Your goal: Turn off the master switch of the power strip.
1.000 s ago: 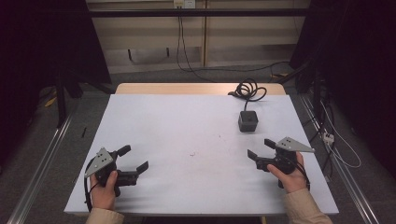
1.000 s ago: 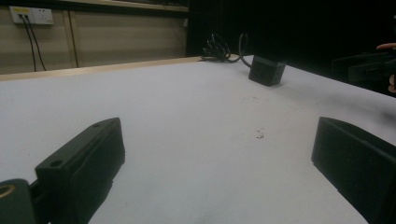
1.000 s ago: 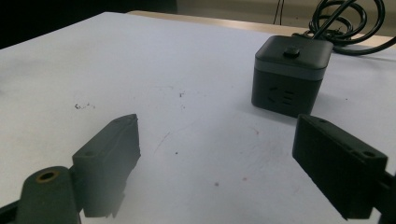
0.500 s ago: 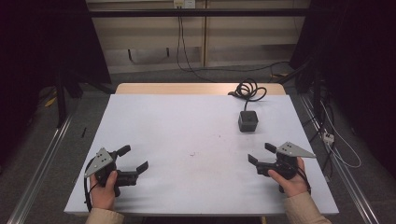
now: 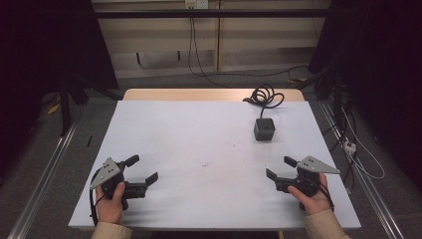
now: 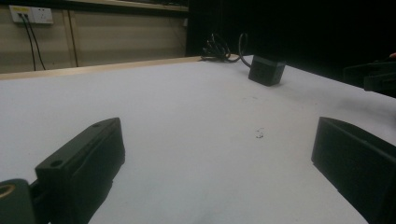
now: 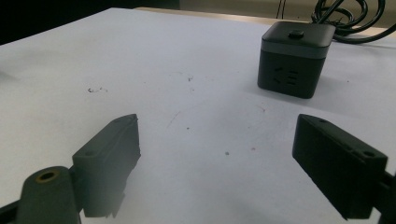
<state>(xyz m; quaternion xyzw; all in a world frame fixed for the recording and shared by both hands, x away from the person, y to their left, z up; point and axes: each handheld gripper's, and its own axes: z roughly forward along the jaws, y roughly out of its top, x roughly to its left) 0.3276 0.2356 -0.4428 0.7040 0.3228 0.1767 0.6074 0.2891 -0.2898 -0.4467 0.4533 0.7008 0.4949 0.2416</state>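
From the high view, a black cube [image 5: 264, 129] with a lighter band near its top stands upright on the white table [image 5: 199, 144], right of centre toward the far side, its cable [image 5: 264, 95] coiled behind it at the far edge; the left gripper [image 5: 141, 170] and right gripper [image 5: 280, 168] rest near the front corners, both spread wide with nothing between the jaws, well apart from the cube. In the left gripper view the cube [image 6: 266, 70] sits far off, beyond the gaping jaws, with bare table between. In the right gripper view the cube [image 7: 295, 59] is nearer, showing socket slots on its side and a round button on top, ahead of the open, empty jaws.
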